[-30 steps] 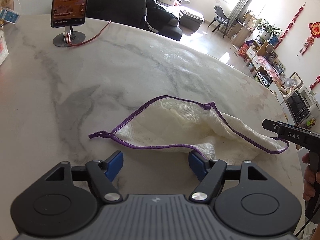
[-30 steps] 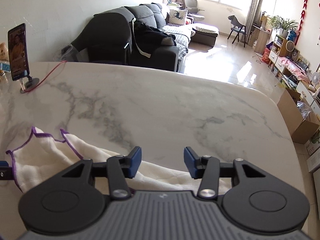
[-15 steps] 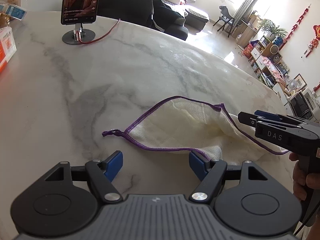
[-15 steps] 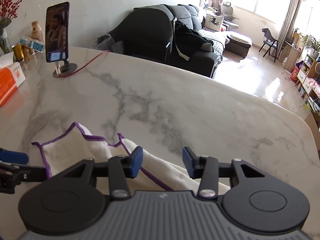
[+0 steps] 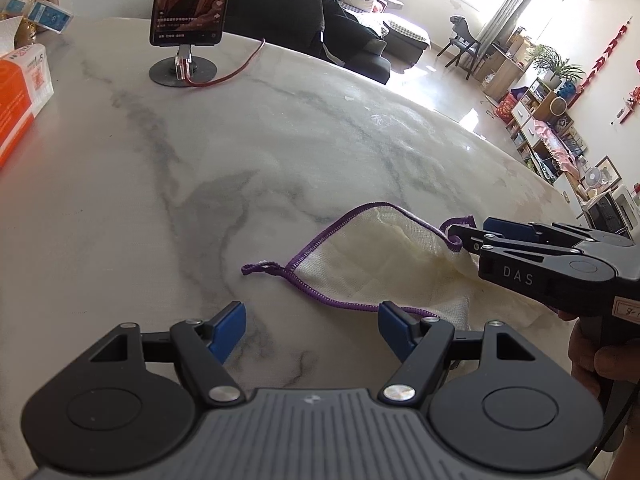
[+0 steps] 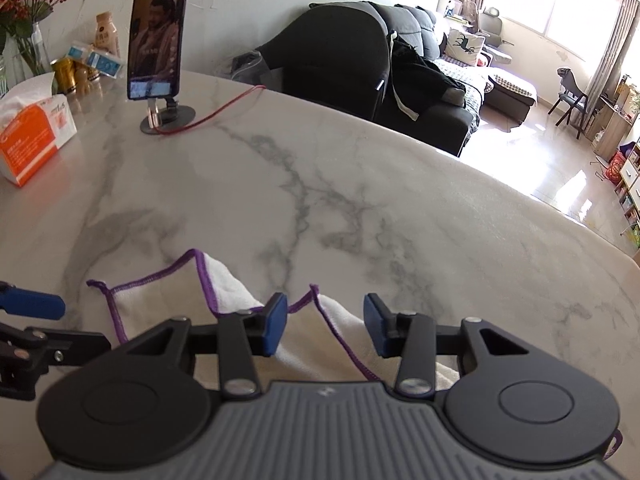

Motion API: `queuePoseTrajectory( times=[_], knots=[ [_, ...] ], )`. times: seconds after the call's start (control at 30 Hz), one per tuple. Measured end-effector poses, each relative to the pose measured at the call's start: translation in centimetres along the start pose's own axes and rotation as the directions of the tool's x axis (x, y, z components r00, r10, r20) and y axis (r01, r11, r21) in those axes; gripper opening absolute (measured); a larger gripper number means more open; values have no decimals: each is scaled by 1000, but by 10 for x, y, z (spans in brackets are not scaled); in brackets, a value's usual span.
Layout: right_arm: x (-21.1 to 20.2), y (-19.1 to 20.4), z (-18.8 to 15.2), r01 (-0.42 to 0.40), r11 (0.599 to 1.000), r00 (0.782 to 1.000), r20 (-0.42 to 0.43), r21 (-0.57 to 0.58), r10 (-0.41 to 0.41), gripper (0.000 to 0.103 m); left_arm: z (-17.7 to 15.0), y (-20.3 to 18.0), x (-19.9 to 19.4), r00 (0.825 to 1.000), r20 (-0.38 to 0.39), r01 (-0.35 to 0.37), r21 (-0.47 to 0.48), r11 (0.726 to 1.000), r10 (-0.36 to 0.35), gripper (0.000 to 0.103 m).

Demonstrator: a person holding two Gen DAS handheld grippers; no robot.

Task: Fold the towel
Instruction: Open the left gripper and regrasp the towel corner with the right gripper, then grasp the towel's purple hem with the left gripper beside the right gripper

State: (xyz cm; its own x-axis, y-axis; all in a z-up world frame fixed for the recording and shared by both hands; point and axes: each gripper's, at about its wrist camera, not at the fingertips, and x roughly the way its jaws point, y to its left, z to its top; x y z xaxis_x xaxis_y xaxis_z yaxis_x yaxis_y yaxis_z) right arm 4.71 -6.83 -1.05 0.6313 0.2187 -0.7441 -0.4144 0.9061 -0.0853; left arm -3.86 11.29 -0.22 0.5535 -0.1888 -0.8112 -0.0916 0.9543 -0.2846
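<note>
A cream towel with purple stitched edges (image 5: 384,264) lies crumpled on the white marble table (image 5: 200,152). My left gripper (image 5: 310,330) is open just before the towel's near edge, its right finger touching the hem. My right gripper (image 6: 325,328) is open above the towel (image 6: 160,300), and a purple corner rises between its fingers. It also shows in the left wrist view (image 5: 472,236), reaching in from the right over the towel's far corner. The left gripper's blue fingertip (image 6: 32,304) shows at the left edge of the right wrist view.
A phone on a round stand (image 5: 188,12) with a red cable stands at the table's far side. An orange tissue box (image 5: 20,92) and small bottles (image 6: 106,36) sit at the far left. A dark sofa (image 6: 360,64) lies beyond the table.
Both grippers have swung left across the table. The right gripper has moved further over the towel, and the towel has bunched up narrower, its corner lifted between the right fingers.
</note>
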Motion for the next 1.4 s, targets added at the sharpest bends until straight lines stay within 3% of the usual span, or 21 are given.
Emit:
queuePoseTrajectory(
  times=[0.13,0.2,0.3,1.0,1.17,1.3,1.4],
  knots=[
    [8,3,1,10,1000,1000,-17,-7,-10,27,0,3,-1,1000,-1,0,-1,1000,0,74],
    [10,2,1,14,1000,1000,-26,0,-14,11,0,5,-1,1000,-1,1,-5,1000,-1,74],
    [11,-1,1,18,1000,999,-27,17,-18,7,-1,7,-1,1000,-3,0,-7,1000,0,74],
    [-80,-19,-15,45,996,990,130,73,-55,6,-15,-1,-13,999,3,39,20,999,-39,74],
    [-98,-20,-26,45,996,987,152,80,-57,6,-8,-5,-16,991,-4,137,-24,990,-137,74],
    [-108,-23,-33,39,995,985,161,96,-54,6,6,-4,-11,969,-9,245,-117,962,-248,74],
    [-112,-24,-36,38,994,985,166,104,-55,6,19,-8,-5,958,-10,281,-189,941,-288,74]
  ],
)
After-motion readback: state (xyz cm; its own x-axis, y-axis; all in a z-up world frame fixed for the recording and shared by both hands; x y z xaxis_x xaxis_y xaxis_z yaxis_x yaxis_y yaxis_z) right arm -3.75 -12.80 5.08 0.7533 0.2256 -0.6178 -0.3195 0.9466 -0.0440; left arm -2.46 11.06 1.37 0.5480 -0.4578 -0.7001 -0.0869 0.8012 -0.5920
